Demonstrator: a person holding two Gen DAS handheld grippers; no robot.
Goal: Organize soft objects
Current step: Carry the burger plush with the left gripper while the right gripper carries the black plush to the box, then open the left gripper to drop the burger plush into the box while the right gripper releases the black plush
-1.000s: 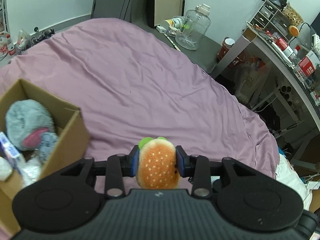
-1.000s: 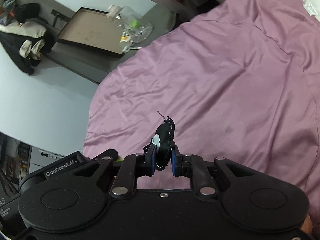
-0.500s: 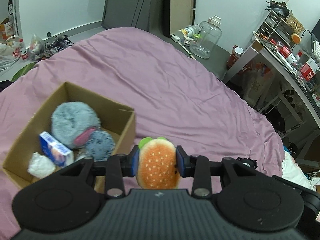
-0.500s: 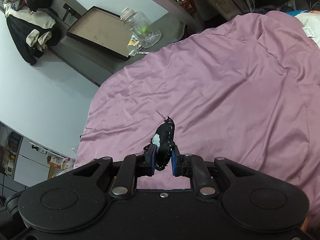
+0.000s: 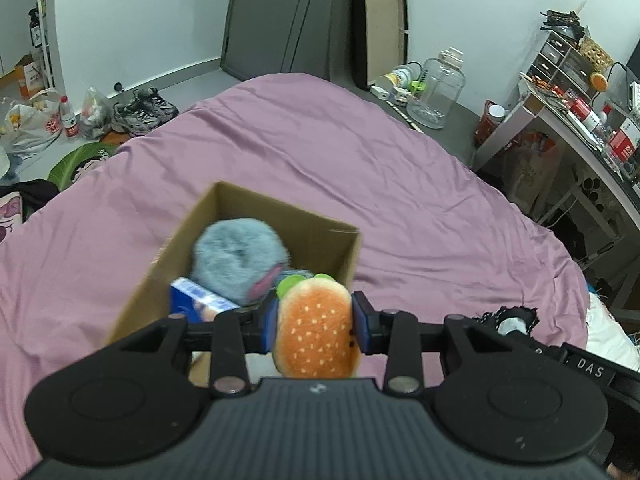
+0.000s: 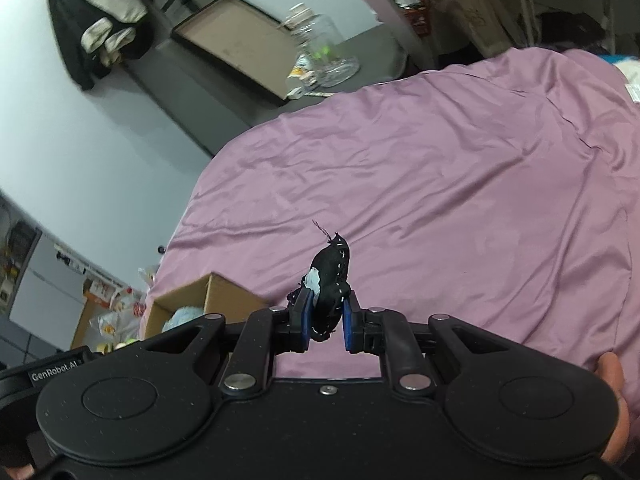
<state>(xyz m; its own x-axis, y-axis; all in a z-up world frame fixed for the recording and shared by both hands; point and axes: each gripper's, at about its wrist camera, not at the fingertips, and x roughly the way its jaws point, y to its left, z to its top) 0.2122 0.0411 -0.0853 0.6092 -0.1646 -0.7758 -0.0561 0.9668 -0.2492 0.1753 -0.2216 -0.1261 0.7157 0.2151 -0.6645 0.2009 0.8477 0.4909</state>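
Purple bedspread (image 5: 400,184) beneath, burger plush (image 5: 316,326) pinched between left fingers (image 5: 362,328), black plush (image 6: 329,280) between right fingers (image 6: 303,314).

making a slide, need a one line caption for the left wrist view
Left gripper holds an orange burger-shaped plush toy near an open brown cardboard box on a purple bedspread.

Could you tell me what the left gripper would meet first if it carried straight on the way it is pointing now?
Most likely the cardboard box: the left gripper, shut on the burger plush, points at its near right corner, perhaps reaching the grey plush inside; depth is unclear.
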